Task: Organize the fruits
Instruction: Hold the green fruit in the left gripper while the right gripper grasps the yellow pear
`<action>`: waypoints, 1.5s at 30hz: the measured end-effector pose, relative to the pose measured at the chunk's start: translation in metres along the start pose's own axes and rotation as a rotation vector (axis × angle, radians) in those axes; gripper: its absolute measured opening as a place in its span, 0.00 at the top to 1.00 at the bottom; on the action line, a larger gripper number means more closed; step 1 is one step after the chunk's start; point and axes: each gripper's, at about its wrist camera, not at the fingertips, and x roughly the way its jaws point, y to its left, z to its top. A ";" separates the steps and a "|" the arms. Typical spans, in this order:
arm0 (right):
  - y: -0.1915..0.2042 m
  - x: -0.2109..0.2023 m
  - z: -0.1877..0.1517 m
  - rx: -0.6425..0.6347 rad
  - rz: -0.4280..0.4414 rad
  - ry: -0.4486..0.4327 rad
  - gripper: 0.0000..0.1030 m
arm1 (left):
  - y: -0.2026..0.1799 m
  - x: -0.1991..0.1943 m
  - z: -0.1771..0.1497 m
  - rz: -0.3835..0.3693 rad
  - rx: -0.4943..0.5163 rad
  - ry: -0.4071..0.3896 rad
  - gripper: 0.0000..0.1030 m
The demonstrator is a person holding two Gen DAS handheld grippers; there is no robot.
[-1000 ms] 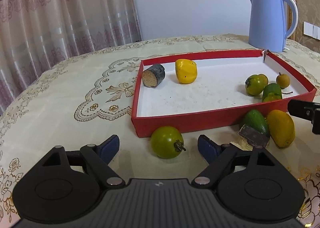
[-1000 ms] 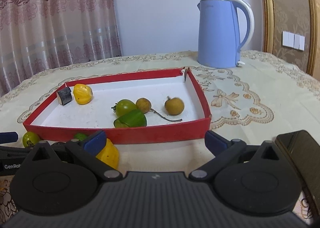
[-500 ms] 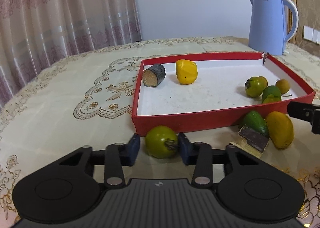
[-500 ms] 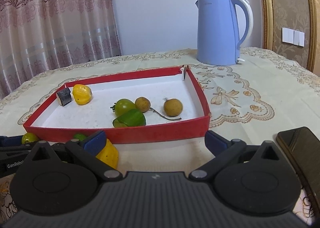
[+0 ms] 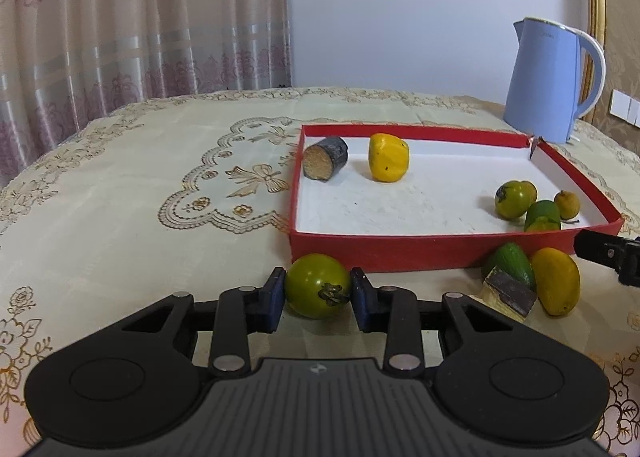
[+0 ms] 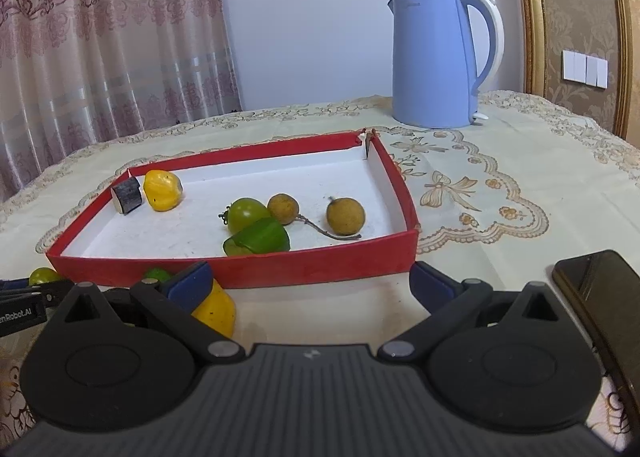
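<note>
Embroidered tablecloth, lower centre: left gripper clamps green tomato; lift clear over red tray wall. Right gripper wide, empty.

A round desk fills the lower part of both views, covered by a cream tablecloth with gold embroidered scallops, bows and flowers. Behind it, on the left, hangs a pinkish-beige curtain with a dark floral border along the top and pale satin bands across its folds. The wall beyond is plain and pale, evenly lit. At the right edge a gilded frame borders a panel of beige damask wallpaper, where a white switch plate is mounted. A light-blue electric kettle stands at the far side of the desk.
</note>
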 end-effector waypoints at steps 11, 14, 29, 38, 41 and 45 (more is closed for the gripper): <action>-0.001 0.001 0.000 0.009 -0.018 0.001 0.00 | -0.002 -0.009 0.017 0.022 0.031 -0.050 0.67; -0.002 0.000 0.000 0.012 -0.017 0.001 0.00 | -0.005 -0.006 0.023 0.027 0.039 -0.049 0.67; -0.011 0.004 0.000 0.064 0.009 0.017 0.00 | -0.022 0.003 0.029 0.064 0.089 -0.049 0.67; -0.012 0.004 0.000 0.070 0.013 0.021 0.00 | -0.024 0.005 0.030 0.070 0.096 -0.049 0.67; -0.012 0.004 0.000 0.071 0.013 0.021 0.00 | -0.024 0.006 0.030 0.070 0.097 -0.049 0.67; -0.012 0.005 0.000 0.074 0.014 0.024 0.00 | -0.024 0.006 0.030 0.069 0.095 -0.051 0.67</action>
